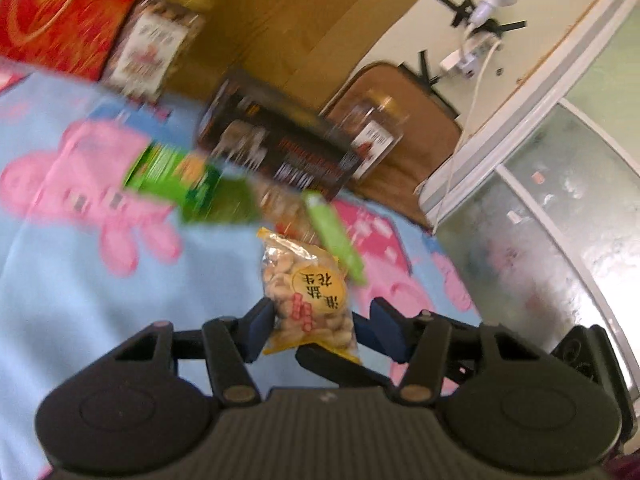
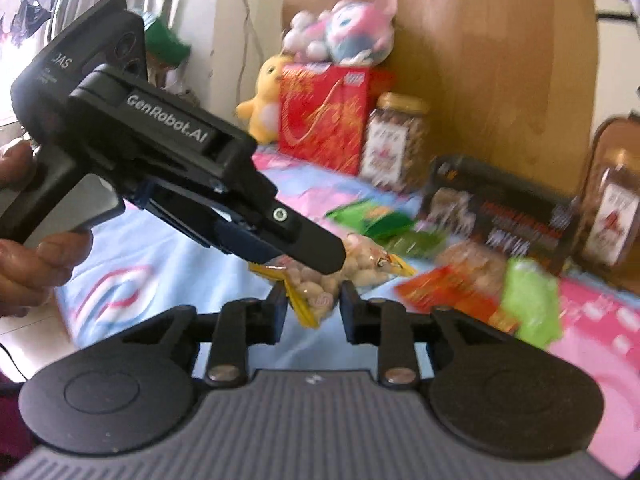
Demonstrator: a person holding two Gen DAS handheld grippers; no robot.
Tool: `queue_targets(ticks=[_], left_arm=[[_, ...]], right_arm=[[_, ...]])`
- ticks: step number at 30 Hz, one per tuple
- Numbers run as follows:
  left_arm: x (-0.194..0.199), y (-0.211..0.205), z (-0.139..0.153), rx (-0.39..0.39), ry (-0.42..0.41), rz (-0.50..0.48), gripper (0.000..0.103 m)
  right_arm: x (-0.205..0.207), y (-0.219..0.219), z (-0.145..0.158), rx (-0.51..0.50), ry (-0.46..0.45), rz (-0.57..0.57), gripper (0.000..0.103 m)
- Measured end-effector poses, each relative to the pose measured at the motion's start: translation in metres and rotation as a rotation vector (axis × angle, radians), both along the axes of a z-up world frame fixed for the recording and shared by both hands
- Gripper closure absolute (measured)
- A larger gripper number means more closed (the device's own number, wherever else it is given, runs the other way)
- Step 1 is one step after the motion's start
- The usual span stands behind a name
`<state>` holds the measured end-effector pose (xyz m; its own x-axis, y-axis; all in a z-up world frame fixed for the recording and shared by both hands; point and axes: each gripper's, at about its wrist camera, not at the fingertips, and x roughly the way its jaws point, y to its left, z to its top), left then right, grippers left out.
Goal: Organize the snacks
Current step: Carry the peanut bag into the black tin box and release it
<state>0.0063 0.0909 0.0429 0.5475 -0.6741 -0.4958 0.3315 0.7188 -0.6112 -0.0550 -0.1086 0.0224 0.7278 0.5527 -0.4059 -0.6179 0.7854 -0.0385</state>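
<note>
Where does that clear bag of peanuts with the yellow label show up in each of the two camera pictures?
Left wrist view: the peanut bag sits low in the middle, between the left gripper's blue pads.
Right wrist view: the bag is at centre, under the left gripper's tip and just ahead of the right gripper.
Shared landmark: the dark snack box behind it, on the blue and pink blanket.

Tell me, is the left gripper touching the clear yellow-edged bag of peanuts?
Touching. In the left wrist view the left gripper has the clear yellow-edged bag of peanuts between its blue pads, which press its sides.
</note>
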Motion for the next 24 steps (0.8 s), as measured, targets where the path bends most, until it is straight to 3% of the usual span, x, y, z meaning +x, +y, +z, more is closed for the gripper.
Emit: queue_targets(ticks=[6, 12, 18, 24], left_arm=[[0.053, -0.021, 0.041, 0.017, -0.14, -0.018, 0.05], [0.131, -0.037, 0.055, -0.002, -0.152, -0.018, 0.05], [0.196, -0.064, 0.042, 0.003, -0.098, -0.017, 0.05], [0.227, -0.09, 0.02, 0.036, -0.059, -0.026, 0.05]], right_arm=[[0.041, -0.011, 0.027, 0.018, -0.127, -0.092, 0.072], [0.106, -0.016, 0.041, 0.001, -0.208, -0.175, 0.072], [0.174, -0.038, 0.036, 0.019, -0.146, -0.247, 0.072], [0.209, -0.06, 0.023, 0.028, -0.058, -0.303, 0.071]])
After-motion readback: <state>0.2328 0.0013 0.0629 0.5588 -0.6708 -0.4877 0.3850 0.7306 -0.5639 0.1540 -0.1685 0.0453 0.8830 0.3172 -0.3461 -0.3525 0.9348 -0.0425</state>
